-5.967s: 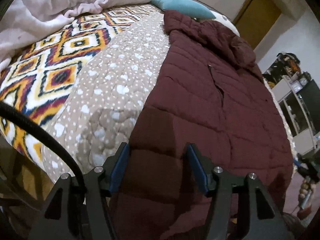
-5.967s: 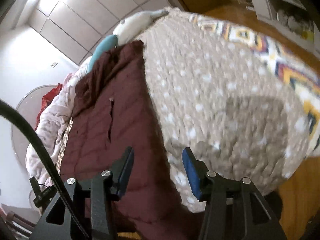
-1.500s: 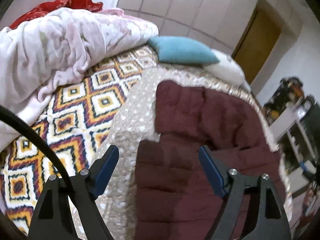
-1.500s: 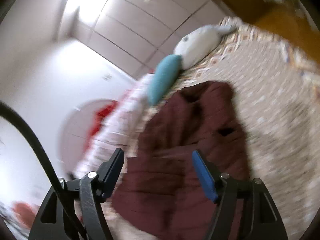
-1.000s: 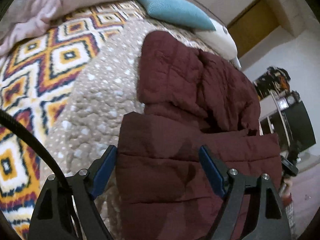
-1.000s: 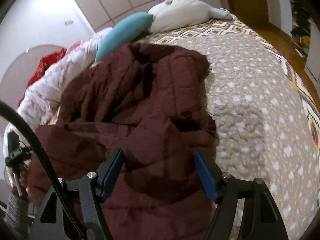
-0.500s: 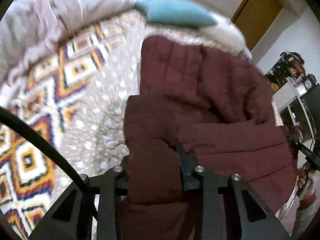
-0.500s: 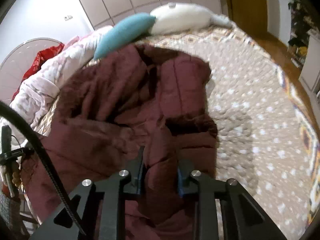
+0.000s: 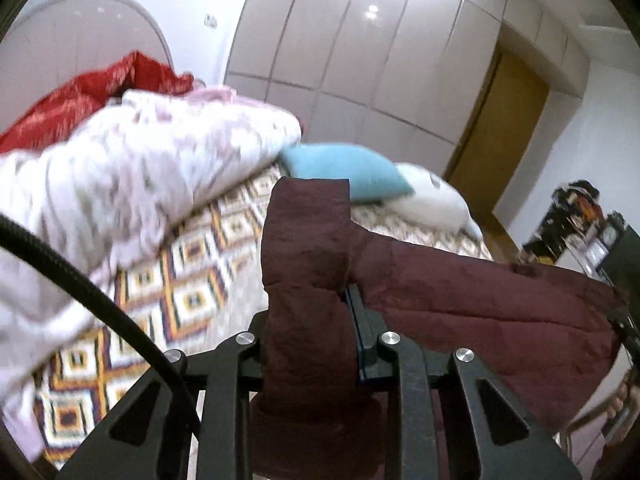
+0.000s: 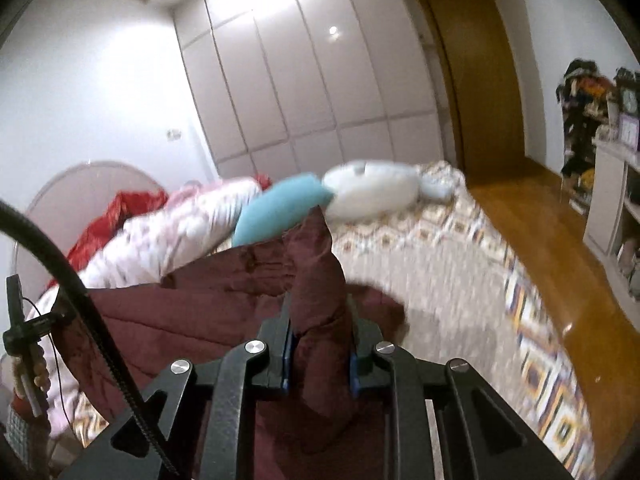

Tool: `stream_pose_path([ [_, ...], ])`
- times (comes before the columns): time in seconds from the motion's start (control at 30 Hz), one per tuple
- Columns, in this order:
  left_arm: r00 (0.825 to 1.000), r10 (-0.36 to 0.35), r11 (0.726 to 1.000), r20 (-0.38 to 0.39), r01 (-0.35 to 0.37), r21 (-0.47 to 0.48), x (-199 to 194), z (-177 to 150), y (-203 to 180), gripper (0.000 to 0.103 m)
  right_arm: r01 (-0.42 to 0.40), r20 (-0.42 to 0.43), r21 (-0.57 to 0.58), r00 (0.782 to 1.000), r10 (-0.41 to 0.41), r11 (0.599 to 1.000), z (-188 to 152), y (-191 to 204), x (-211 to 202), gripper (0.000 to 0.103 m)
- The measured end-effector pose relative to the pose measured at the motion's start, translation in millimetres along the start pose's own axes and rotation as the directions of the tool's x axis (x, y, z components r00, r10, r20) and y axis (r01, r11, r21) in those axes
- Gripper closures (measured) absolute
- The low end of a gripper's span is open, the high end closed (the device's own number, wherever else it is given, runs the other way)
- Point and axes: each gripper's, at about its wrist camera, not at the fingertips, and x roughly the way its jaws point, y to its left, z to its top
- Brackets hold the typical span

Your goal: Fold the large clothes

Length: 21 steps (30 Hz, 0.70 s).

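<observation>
The left gripper (image 9: 310,320) pinches a thick fold of the dark red coat (image 9: 460,300); its jaws have just been closing on it. The right gripper (image 10: 320,340) squeezes another fold. Past both lies the blue pillow (image 9: 344,172). Only the right view shows the wooden floor (image 10: 540,248) and shelf (image 10: 612,200).

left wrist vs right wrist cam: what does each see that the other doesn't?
Left wrist only: left gripper shut on the jacket.
Right wrist only: wood floor, shelf unit, right gripper shut on the jacket.
Both: blue pillow, white pillow, pink blanket, wardrobe, door.
</observation>
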Motion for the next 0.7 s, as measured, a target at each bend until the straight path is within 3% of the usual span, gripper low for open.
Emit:
stream_pose_path([
  [0.13, 0.995, 0.097, 0.994, 0.007, -0.097, 0.056, 45, 46, -31, 0.078, 0.033, 0.037, 0.028, 0.999, -0.034, 0.999, 50, -5, 25, 0.082],
  [0.27, 0.981, 0.194, 0.975, -0.021, -0.19, 0.118, 115, 54, -51, 0.078, 0.077, 0.004, 0.066, 0.997, -0.078, 0.995, 67, -18, 84, 0.082],
  [0.47, 0.95, 0.289, 0.951, -0.118, -0.27, 0.154, 234, 24, -49, 0.078, 0.15, -0.119, 0.099, 0.983, -0.138, 0.984, 35, -54, 191, 0.082],
  [0.6, 0.926, 0.351, 0.927, -0.136, -0.323, 0.192, 292, 1, -40, 0.074, 0.218, -0.203, 0.096, 0.96, -0.195, 0.971, 3, -80, 258, 0.082],
  [0.7, 0.916, 0.363, 0.924, -0.168, -0.33, 0.195, 327, -14, -29, 0.071, 0.26, -0.244, 0.105, 0.942, -0.229, 0.96, -16, -101, 294, 0.082],
])
